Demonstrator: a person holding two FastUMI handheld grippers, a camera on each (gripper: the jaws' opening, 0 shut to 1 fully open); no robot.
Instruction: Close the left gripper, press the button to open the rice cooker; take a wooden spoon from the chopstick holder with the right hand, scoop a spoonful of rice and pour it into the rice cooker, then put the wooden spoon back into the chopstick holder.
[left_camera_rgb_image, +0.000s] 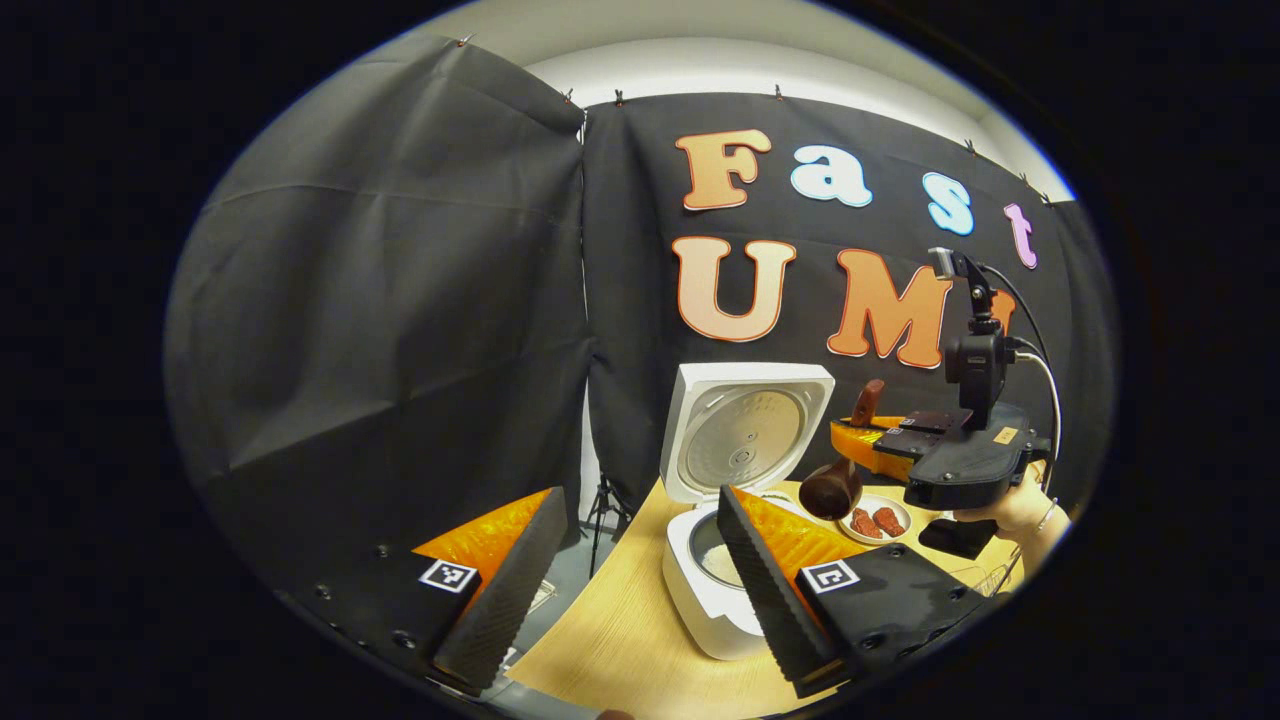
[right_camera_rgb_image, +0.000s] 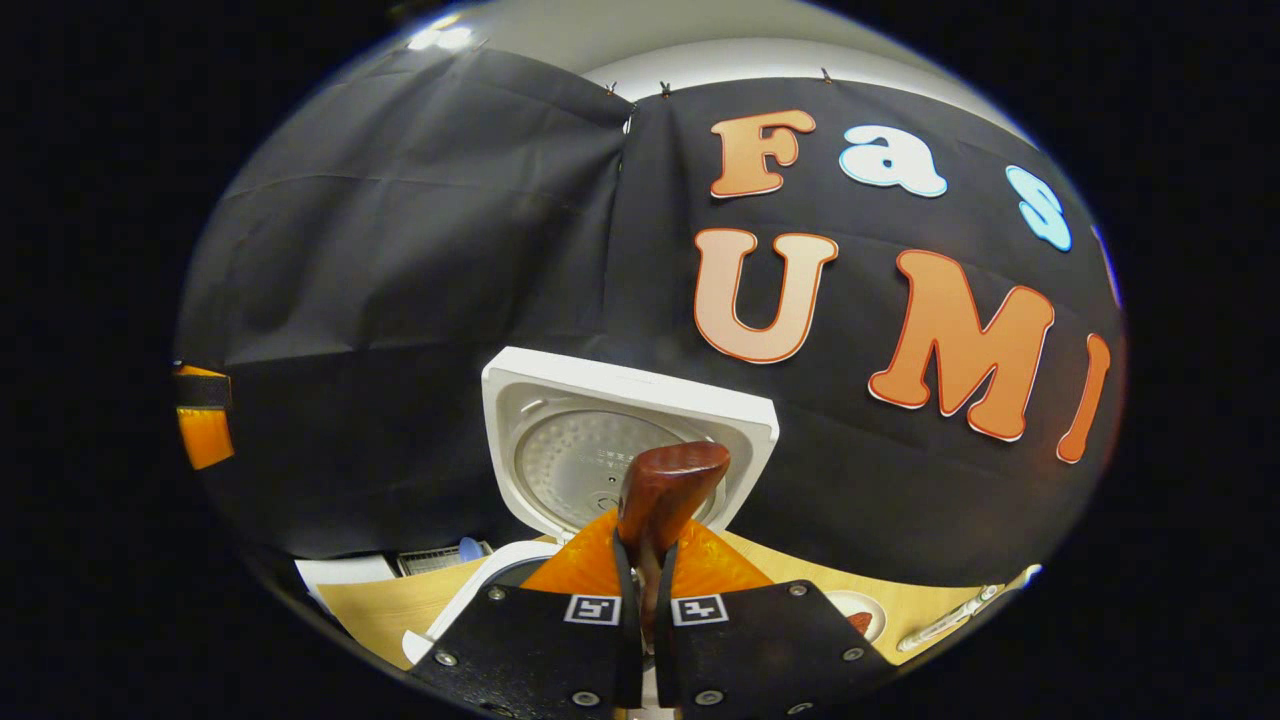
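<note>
The white rice cooker (left_camera_rgb_image: 700, 600) stands on the wooden table with its lid (left_camera_rgb_image: 745, 440) raised upright; its inner pot shows pale inside. My left gripper (left_camera_rgb_image: 635, 590) is open in front of the cooker, holding nothing. To the right, a hand (left_camera_rgb_image: 1015, 510) holds my right gripper (left_camera_rgb_image: 865, 445), shut on the dark wooden spoon (left_camera_rgb_image: 830, 490). The spoon's bowl hangs just right of the cooker, its handle end pointing up. In the right gripper view the right gripper (right_camera_rgb_image: 645, 590) clamps the spoon (right_camera_rgb_image: 668, 485) in front of the open lid (right_camera_rgb_image: 580, 450). Whether the spoon's bowl carries rice is hidden.
A small white plate (left_camera_rgb_image: 875, 520) with red pieces sits on the table (left_camera_rgb_image: 620, 640) under the right gripper, and appears again as the plate (right_camera_rgb_image: 860, 615). A thin white object (right_camera_rgb_image: 945, 620) lies at the table's right. A tripod (left_camera_rgb_image: 605, 510) stands behind the table's left edge.
</note>
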